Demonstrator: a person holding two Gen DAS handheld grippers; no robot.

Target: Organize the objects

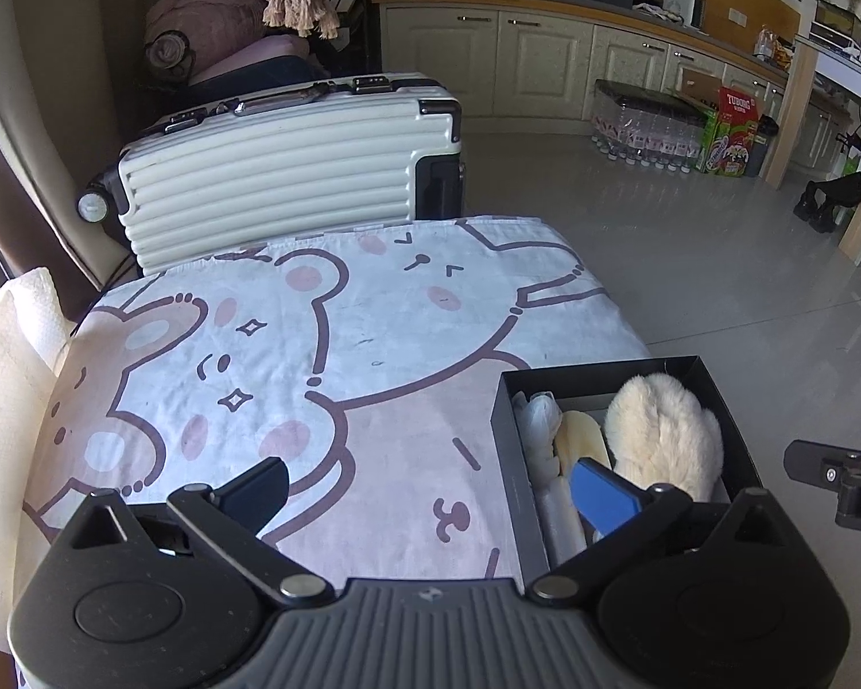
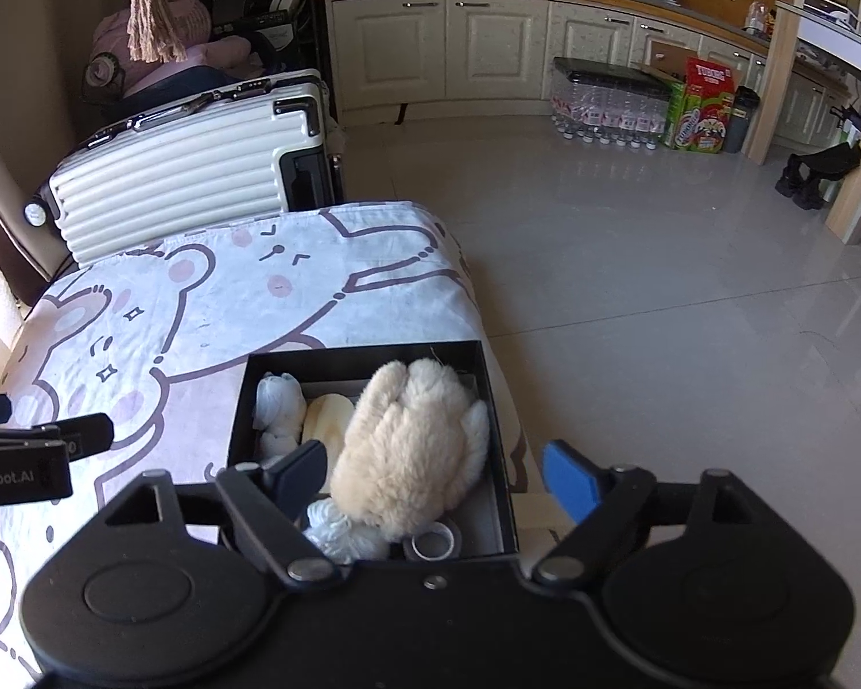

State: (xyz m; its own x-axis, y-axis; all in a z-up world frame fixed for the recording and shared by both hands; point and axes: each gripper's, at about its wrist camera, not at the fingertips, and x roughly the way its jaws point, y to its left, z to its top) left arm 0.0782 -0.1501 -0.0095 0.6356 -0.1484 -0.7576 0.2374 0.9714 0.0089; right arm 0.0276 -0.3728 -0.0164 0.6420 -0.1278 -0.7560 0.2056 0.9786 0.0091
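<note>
Your left gripper (image 1: 430, 494) has its fingers wide apart with nothing between them, over the bear-print cloth (image 1: 327, 344) on the desk. Your right gripper (image 2: 436, 479) is also spread and empty, hovering just above the black box (image 2: 502, 430).

The box sits at the desk's near right corner, at about 4 o'clock in the left view. In it, the cream plush toy (image 2: 413, 448) looks light, soft and squashy; pinch it across the thick middle, since the fur may slip. The white yarn bundle (image 2: 344, 534) beside it is just as soft, and the tape roll (image 2: 433, 545) is stiff, best taken across its rim.

Farther off, a white suitcase (image 2: 183, 184) stands at 11 o'clock. At 1 o'clock, a red carton (image 2: 709, 86) reads "TUBORG".
</note>
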